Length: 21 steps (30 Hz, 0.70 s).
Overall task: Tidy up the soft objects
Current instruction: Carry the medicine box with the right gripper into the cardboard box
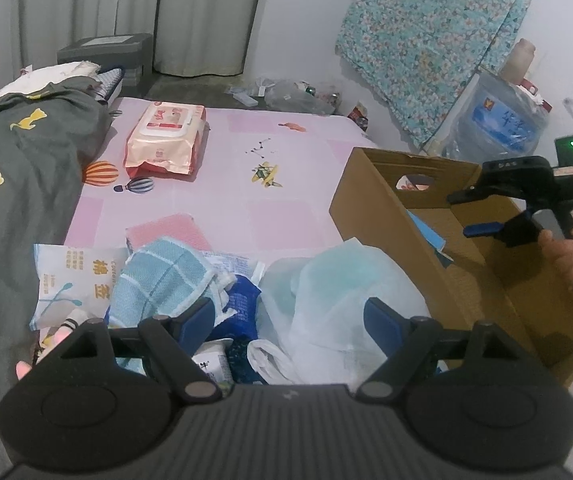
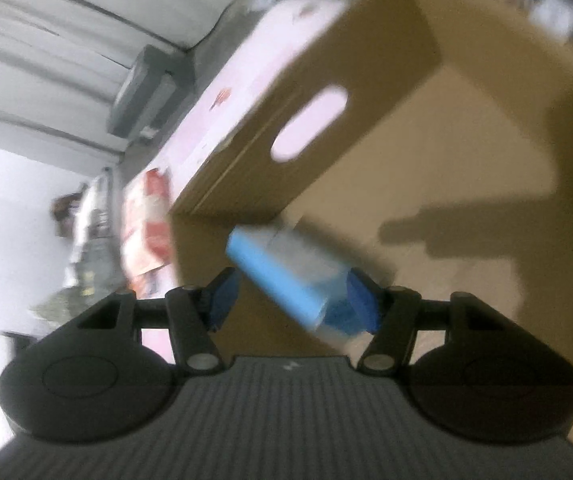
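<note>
A heap of soft things lies on the pink bed sheet: a teal checked towel, a white translucent bag, a cotton swab pack and a dark blue pack. My left gripper hovers open just above this heap, gripping nothing. An open cardboard box stands to the right. Over it a hand holds my right gripper, open with nothing between its fingers. In the blurred right wrist view, a light blue pack lies inside the box, below that gripper.
A pink wipes pack lies farther up the bed. A grey-green duvet covers the left side. A large water bottle and a hanging floral cloth stand behind the box. A grey bin sits by the curtains.
</note>
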{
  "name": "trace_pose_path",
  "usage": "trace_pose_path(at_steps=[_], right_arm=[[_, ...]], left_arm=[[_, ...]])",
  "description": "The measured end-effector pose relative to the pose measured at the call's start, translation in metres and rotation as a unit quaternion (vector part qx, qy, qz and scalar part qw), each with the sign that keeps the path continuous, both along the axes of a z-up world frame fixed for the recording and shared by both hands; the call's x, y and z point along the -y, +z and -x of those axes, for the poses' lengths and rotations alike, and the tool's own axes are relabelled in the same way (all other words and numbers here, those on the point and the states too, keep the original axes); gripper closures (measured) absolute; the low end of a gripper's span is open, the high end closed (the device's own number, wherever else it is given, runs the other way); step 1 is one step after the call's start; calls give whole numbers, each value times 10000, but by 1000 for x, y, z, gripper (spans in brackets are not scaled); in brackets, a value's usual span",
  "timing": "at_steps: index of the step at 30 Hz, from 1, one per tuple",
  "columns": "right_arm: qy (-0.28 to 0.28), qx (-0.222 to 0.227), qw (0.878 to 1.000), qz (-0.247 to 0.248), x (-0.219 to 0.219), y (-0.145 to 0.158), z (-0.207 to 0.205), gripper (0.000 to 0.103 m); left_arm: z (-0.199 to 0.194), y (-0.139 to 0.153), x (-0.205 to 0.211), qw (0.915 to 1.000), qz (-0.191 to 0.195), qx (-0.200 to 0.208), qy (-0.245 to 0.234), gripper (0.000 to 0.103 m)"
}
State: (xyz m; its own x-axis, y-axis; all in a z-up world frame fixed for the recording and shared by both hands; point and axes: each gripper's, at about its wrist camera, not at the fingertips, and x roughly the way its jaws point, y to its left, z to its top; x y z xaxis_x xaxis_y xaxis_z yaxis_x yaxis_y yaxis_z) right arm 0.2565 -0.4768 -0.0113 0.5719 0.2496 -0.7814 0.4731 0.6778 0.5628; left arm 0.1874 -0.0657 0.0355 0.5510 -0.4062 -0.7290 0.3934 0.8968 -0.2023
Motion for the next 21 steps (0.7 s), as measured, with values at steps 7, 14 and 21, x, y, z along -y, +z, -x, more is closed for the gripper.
trace_pose_path(at_steps=[7,14,21], right_arm=[[407,-405,9975,412,-18,-25,-22,50],[958,-475,9927,551,-57,-34,-26,55],[1281,-404,9826,1280,-76,-23,-26,59]], left_arm=[[-1,-2,0,10000,-30,-50,19,20],[-2,-3,1,10000,-44,-69,32,20],[-3,-7,2,9999,-34,-127,22,20]])
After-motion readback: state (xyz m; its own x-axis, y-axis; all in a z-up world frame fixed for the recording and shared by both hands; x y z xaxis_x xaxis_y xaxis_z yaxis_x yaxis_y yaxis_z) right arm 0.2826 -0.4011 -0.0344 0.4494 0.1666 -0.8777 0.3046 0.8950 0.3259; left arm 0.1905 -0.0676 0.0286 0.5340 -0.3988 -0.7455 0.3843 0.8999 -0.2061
